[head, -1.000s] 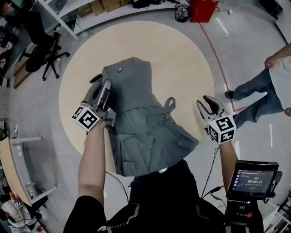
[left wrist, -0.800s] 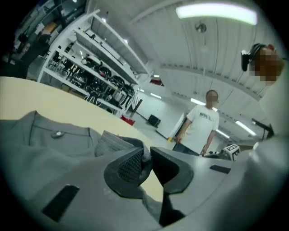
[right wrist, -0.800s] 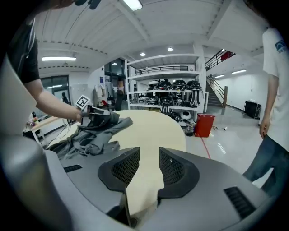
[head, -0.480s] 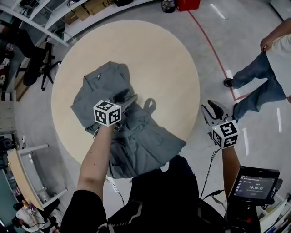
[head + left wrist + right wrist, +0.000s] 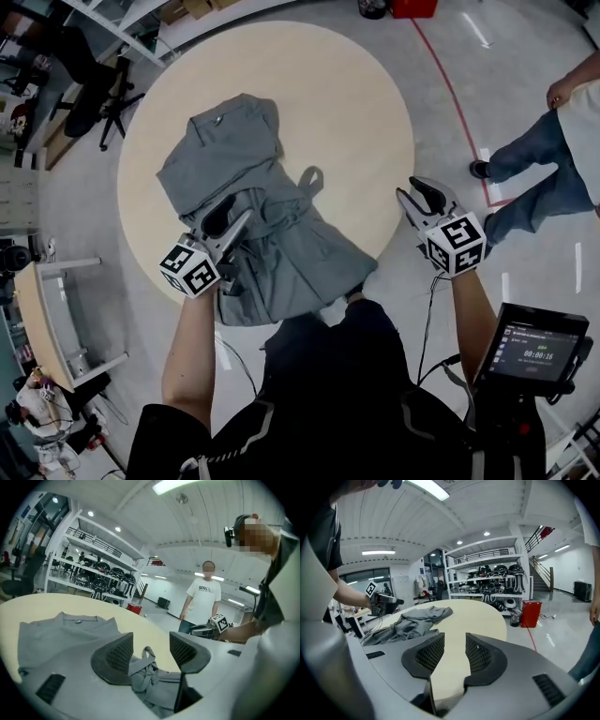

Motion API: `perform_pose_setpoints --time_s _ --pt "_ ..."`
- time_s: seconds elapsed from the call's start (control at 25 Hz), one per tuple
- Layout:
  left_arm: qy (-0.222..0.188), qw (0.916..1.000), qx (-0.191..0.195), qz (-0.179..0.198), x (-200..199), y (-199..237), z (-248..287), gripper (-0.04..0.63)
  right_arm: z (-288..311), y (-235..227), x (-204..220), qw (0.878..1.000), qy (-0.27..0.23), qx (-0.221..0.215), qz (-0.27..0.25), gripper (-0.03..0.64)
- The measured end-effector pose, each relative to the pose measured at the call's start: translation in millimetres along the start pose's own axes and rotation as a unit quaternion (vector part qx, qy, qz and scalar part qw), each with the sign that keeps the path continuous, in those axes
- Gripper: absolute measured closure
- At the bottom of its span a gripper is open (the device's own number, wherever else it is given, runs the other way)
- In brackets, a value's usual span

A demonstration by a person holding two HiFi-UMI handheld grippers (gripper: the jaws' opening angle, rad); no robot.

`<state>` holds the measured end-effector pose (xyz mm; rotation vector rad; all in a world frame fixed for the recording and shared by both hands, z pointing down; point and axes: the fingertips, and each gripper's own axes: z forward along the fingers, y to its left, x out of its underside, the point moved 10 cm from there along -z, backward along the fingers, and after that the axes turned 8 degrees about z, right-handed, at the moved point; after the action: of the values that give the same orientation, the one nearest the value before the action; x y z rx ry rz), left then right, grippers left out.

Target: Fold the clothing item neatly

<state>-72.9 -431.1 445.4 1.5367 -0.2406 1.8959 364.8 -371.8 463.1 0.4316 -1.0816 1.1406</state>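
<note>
left hand-held gripper (image 5: 231, 212) jaws just opened, garment (image 5: 225, 150) loose between them; right hand-held gripper (image 5: 417, 192) part open, empty.

Bright, even; ceiling strip light (image 5: 173, 485); soft shadows; fisheye warp, dark corners.

We see a round, pale beige table (image 5: 356, 94) on a grey floor (image 5: 469, 112), one crumpled grey garment (image 5: 234, 159) lying directly on it, collar toward the far left, hem reaching our near edge, a strap loop sticking out right
</note>
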Motion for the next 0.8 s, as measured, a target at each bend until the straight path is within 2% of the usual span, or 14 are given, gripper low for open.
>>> perform_pose_setpoints --time_s 0.16,0.32,0.44,0.56,0.6,0.72,0.8 --pt "-0.062 0.9959 -0.060 -0.026 32 -24 -121 0.373 -18 49 8 0.998 0.031 -0.062 0.003 0.423" --pt "-0.057 0.9944 -0.085 -0.025 82 -32 -208 0.373 -37 74 42 0.992 0.073 -0.085 0.053 0.374" --pt "-0.046 0.9913 -0.103 -0.068 153 -42 -269 0.340 -50 79 81 0.984 0.113 -0.095 0.103 0.367" --pt "0.006 0.9887 -0.105 -0.107 233 -58 -296 0.271 -50 80 136 0.974 0.174 -0.105 0.103 0.343" --pt "0.023 0.9886 -0.106 -0.105 254 -60 -297 0.244 -48 79 156 0.971 0.190 -0.104 0.104 0.334" --pt "0.042 0.9879 -0.120 -0.089 290 -62 -295 0.245 -42 67 204 0.963 0.226 -0.103 0.108 0.325" --pt "0.055 0.9885 -0.111 -0.087 317 -54 -283 0.244 -28 51 227 0.960 0.236 -0.112 0.103 0.321"
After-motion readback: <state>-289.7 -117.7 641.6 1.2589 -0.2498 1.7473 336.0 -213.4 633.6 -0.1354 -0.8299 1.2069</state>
